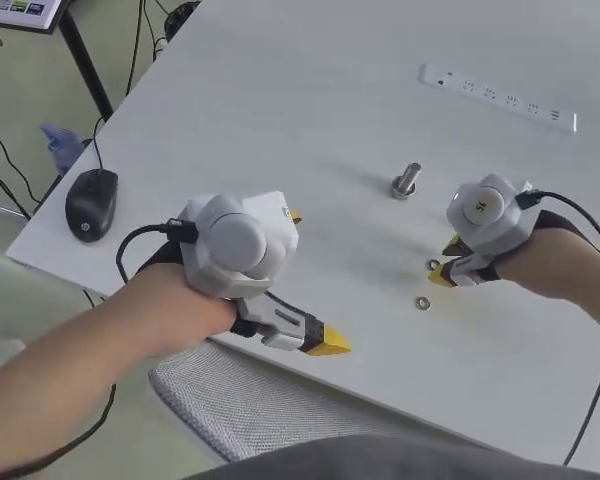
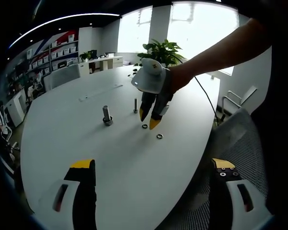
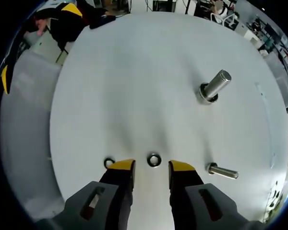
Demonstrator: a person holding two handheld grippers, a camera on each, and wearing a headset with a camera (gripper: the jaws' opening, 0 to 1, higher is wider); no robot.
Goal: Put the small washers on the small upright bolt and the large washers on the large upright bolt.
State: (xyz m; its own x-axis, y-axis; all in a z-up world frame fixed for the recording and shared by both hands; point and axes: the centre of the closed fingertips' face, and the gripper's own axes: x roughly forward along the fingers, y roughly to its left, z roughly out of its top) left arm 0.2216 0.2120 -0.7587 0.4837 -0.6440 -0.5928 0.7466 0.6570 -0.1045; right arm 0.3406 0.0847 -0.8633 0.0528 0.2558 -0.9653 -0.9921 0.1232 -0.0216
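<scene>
Right tongs (image 3: 152, 166) are hovering low over the counter (image 3: 134, 72), released and gripping nothing. The tips are parted, with a washer (image 3: 154, 159) lying flat just ahead of the gap. Second washer (image 3: 109, 162) is lying just beside one tip, on the near side. Can't tell which washer is small and which is large. Large bolt (image 3: 212, 87) is standing upright farther across the counter. Small bolt (image 3: 222, 171) is standing near the other tip. Can't tell if anything is already sitting on either bolt. Left tongs (image 2: 152, 165) are hanging wide open over the near part of the counter, well apart from the work and holding nothing.

Step in hand, by my read, is picking up the washer in front of the gap. To do it well:
- Drop steeply so both tips are landing on the counter either side of the ring.
- Close slowly across the outer edge so the thin ring isn't skidding or flipping.
- Keep the near tip off the second washer.
- Once gripped, judge the hole against the bolts before choosing one.
- Carry the washer level and centre the hole over the bolt top.
- Let go only when the ring is already over the tip.

One risk is that the small bolt is close enough to get knocked.
</scene>
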